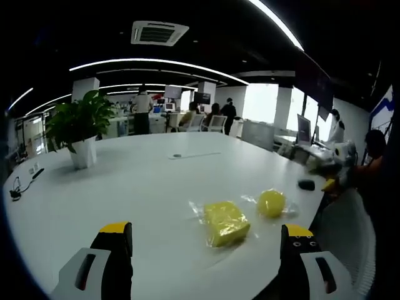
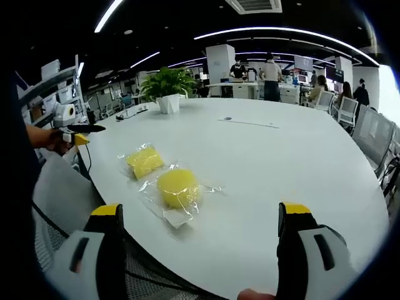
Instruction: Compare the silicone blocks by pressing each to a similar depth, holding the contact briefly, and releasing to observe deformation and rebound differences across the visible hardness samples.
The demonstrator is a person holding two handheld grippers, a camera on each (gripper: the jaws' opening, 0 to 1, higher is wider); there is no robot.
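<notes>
I work at a big white surface (image 1: 125, 187) in an open office: potted plant (image 1: 78, 128), black ceiling with curved light strips (image 1: 156, 62), bright windows (image 1: 259, 103), far desks and chairs (image 2: 347, 109).

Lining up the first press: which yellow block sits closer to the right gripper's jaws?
The round yellow block, in its clear wrapper near the table edge. The squarer yellow block lies farther back.
</notes>
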